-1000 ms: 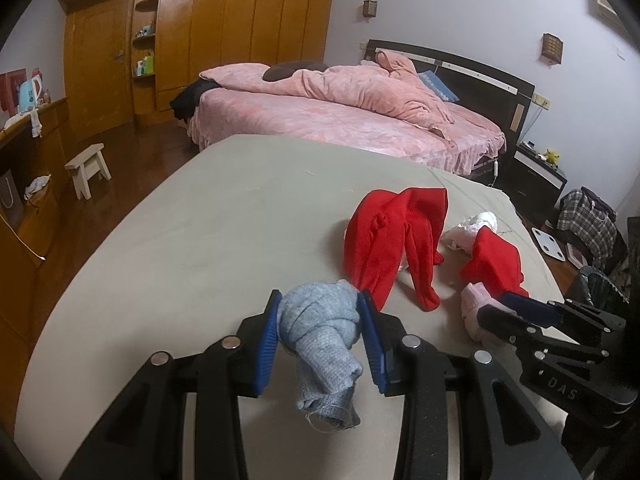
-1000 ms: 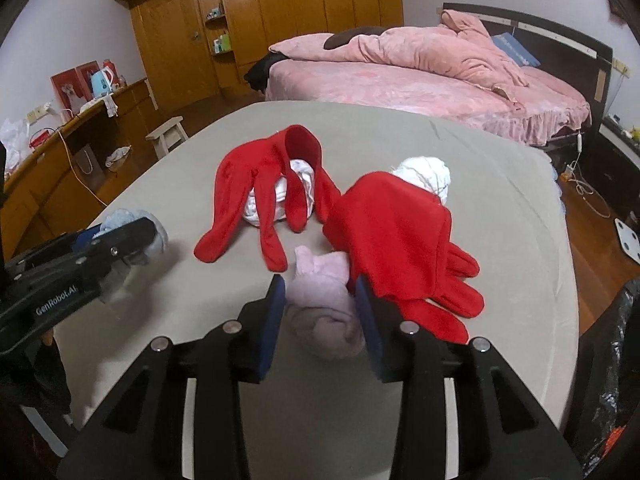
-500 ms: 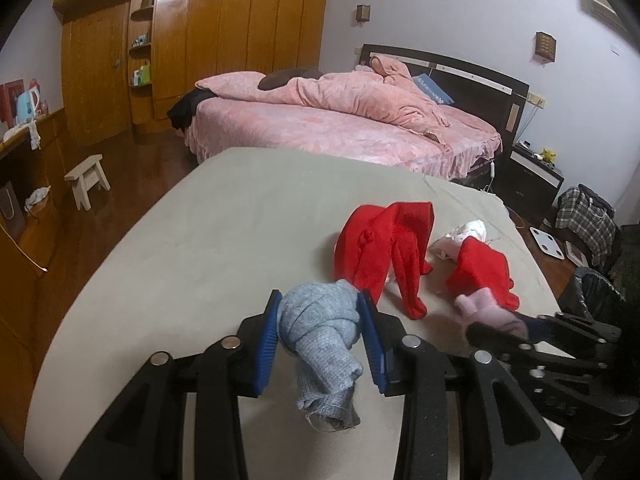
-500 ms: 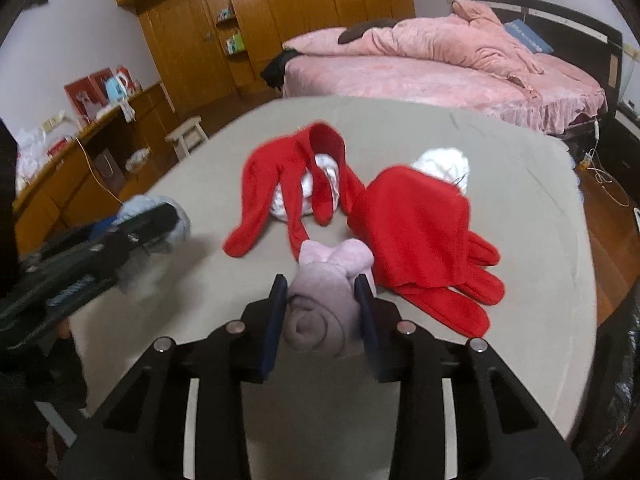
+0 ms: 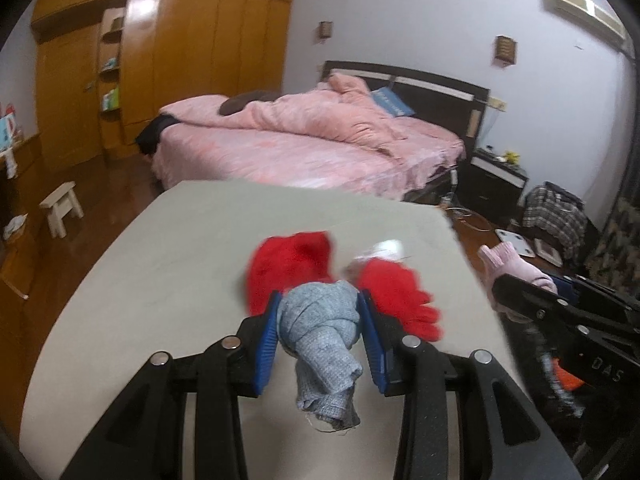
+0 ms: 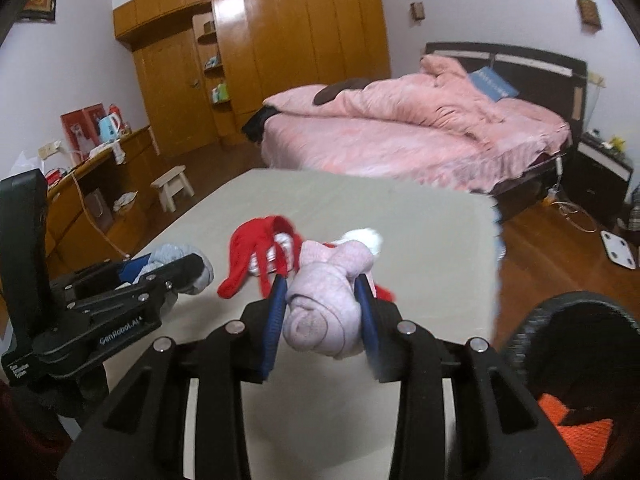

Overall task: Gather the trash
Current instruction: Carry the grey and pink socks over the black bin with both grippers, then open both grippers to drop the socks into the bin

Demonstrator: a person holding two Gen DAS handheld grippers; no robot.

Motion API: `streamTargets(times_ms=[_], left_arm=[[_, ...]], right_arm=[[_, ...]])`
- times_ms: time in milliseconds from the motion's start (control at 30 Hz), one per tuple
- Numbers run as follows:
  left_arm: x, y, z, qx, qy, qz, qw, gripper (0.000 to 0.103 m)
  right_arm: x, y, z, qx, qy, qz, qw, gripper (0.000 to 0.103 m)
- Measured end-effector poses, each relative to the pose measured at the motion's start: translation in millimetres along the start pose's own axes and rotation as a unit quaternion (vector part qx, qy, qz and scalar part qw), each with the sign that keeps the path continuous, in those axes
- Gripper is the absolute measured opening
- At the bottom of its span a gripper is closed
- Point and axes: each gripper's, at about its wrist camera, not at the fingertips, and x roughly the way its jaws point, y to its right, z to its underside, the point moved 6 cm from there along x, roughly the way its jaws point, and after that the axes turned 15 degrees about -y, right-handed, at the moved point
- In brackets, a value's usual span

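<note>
Both grippers loaded, both lifted clear of the beige table [image 5: 160, 280].

Left gripper [image 5: 320, 336]: 2 blue-padded fingers [image 5: 266, 344] clamped on a knotted grey sock bundle [image 5: 320, 332]. Its loose tail hangs below the pads, frayed at the end.

Right gripper [image 6: 322, 316]: fingers closed on a rolled pink sock bundle [image 6: 324, 304]. In the left wrist view this bundle [image 5: 516, 268] sits out past the table's right edge.

Left on the table: 2 red gloves [image 5: 292, 268] and [image 5: 396, 292], with white crumpled tissue [image 5: 386, 248] between and behind them. Another white wad seems tucked under the far glove [image 6: 256, 248].

A dark-rimmed bin [image 6: 576, 344], something orange inside, sits low right of the right gripper. Likely the drop point.

Risks, as I judge them:
- Grey bundle is held on its knot only; the hanging tail could snag the bin rim or drag the bundle out of the pads on a quick swing.
- Pink roll is soft and round, pinched across its middle; it may squirm out before reaching the bin.
- The 2 grippers are near each other; crossing toward 1 bin could knock them together.
- Views are blurred, suggesting fast motion, which worsens all 3.
</note>
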Motion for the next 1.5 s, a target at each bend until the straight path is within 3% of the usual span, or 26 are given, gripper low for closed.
streamTargets(times_ms=[467, 833, 1233, 1333, 1433, 1500], left_arm=[[-15.4, 131.7, -6.9, 0.088, 0.015, 0.078, 0.9929, 0.038], [-6.1, 236.3, -3.4, 0.157, 0.015, 0.142, 0.9772, 0.038], [15.0, 313.4, 3.3, 0.209, -0.002, 0.183, 0.9605, 0.038], [21.5, 324.5, 5.0, 0.220, -0.012, 0.198, 0.9551, 0.044], [23.3, 326.0, 3.2, 0.219, -0.016, 0.206, 0.9536, 0.061], [22.8, 321.5, 0.9, 0.213, -0.012, 0.208, 0.9546, 0.064]], right_arm=[[-71.1, 103.4, 48.2, 0.070, 0.034, 0.088, 0.993, 0.034], [-113.2, 189.2, 101.3, 0.151, 0.054, 0.155, 0.975, 0.034], [-132.8, 249.3, 145.1, 0.211, 0.054, 0.198, 0.956, 0.034], [-132.8, 258.8, 151.7, 0.223, 0.054, 0.207, 0.951, 0.040], [-134.5, 260.6, 153.0, 0.228, 0.055, 0.213, 0.948, 0.051], [-137.0, 260.7, 153.3, 0.229, 0.061, 0.222, 0.946, 0.067]])
